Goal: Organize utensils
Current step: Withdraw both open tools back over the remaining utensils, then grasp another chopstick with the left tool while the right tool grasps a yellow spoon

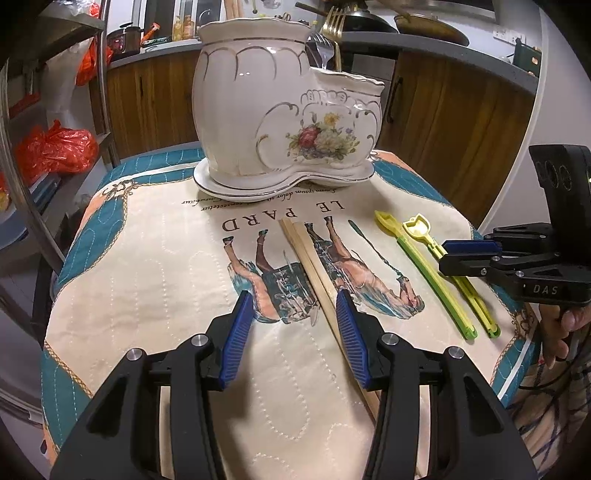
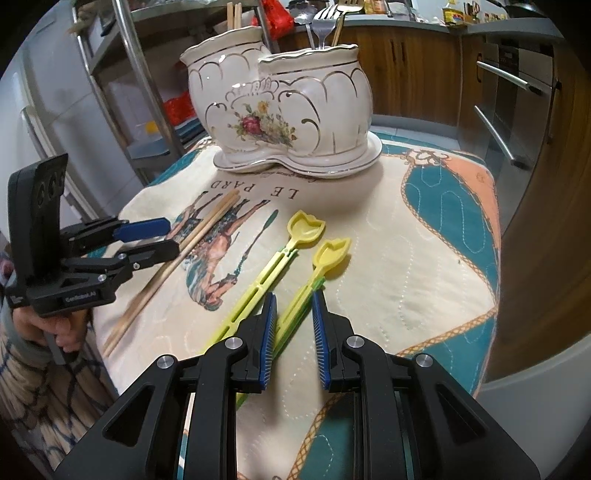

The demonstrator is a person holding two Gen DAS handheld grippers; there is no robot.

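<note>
White ceramic utensil holder [image 1: 258, 110], gold-trimmed w/ floral decal, two compartments, stands on its saucer at far end of printed cloth [image 1: 147, 277]; forks [image 2: 325, 22] upright in one compartment. Wooden chopsticks [image 1: 314, 266] lie paired mid-cloth, partly betw. the spread left gripper [image 1: 295, 306]. Two yellow-green plastic scoops [image 2: 303, 229] lie side by side; right gripper [image 2: 293, 299], narrowly parted, straddles one handle, pads not visibly pressing.

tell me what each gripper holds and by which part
Nothing is held. The left gripper is open over the chopsticks; the right gripper straddles a yellow spoon handle, not clamped.
</note>
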